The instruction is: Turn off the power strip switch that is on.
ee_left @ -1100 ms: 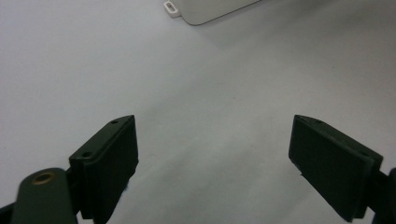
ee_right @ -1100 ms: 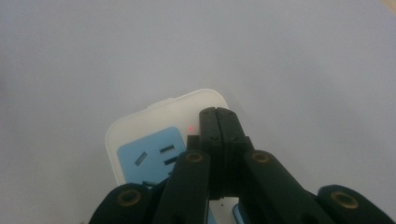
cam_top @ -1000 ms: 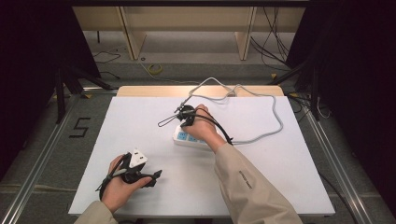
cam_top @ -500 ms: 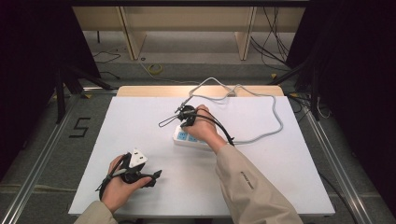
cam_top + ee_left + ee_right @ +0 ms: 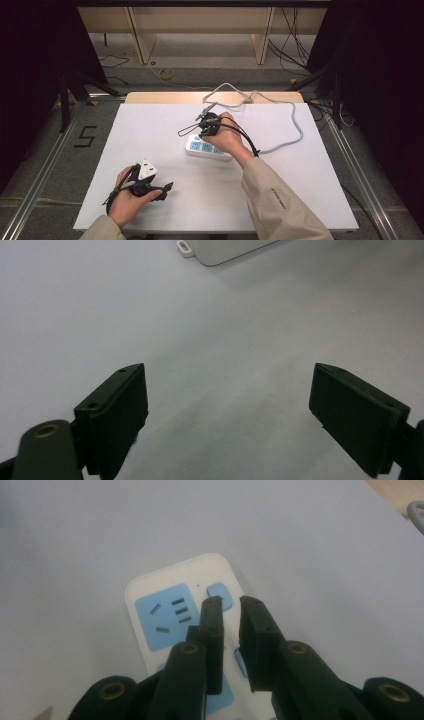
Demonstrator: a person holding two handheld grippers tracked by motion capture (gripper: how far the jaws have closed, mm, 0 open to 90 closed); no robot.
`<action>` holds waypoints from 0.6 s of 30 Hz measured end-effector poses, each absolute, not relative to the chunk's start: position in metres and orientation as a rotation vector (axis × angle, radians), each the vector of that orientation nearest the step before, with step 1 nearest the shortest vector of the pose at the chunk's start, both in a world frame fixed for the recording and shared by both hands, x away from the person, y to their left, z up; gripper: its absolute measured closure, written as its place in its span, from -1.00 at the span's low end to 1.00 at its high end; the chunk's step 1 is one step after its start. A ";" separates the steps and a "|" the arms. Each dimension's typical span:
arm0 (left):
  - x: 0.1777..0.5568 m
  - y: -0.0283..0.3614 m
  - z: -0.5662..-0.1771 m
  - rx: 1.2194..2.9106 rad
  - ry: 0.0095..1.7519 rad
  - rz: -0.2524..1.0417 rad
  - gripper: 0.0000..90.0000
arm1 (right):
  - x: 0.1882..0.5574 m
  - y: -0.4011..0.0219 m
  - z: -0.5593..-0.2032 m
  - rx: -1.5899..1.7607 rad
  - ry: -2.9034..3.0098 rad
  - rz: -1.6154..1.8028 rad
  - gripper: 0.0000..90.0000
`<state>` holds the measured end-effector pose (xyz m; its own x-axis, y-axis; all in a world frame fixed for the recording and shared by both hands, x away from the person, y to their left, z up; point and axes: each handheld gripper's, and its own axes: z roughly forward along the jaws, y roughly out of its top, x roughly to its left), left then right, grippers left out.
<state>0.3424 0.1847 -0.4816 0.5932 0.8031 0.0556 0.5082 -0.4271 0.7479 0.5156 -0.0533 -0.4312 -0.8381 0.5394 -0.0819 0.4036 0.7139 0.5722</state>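
A white power strip [image 5: 207, 149] with blue sockets lies near the middle of the white table [image 5: 150, 130]. My right gripper [image 5: 204, 134] hangs just above its left end and points down at it. In the right gripper view the jaws [image 5: 231, 602] have just been opening; a narrow gap stands between them with nothing in it, above a blue socket [image 5: 167, 611] and a small blue button [image 5: 222, 594]. My left gripper [image 5: 166, 187] rests at the table's front left, and its jaws [image 5: 227, 390] stand wide open over bare table, with one end of the strip [image 5: 225, 250] far ahead.
The strip's grey cable [image 5: 295, 125] loops to the right and along the back edge of the table. A thin black cable trails from each gripper. Wooden furniture legs and loose wires stand on the floor behind the table.
The right hand and its gripper have shifted slightly toward the back over the power strip. The left hand has kept still.
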 end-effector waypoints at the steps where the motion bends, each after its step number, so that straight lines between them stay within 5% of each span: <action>1: 0.342 0.185 -0.482 2.114 1.035 0.538 -0.66 | 0.514 -0.056 -0.431 0.756 2.677 0.808 0.75; 18: 0.342 0.185 -0.482 2.123 1.035 0.535 -0.66 | 0.475 -0.111 -0.434 0.845 2.641 0.934 0.42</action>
<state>0.3422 0.1852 -0.4820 0.5948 0.8018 0.0572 0.5104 -0.4317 0.7437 0.4752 -0.1113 -0.4338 -0.8122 0.5833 -0.0108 0.4468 0.6340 0.6312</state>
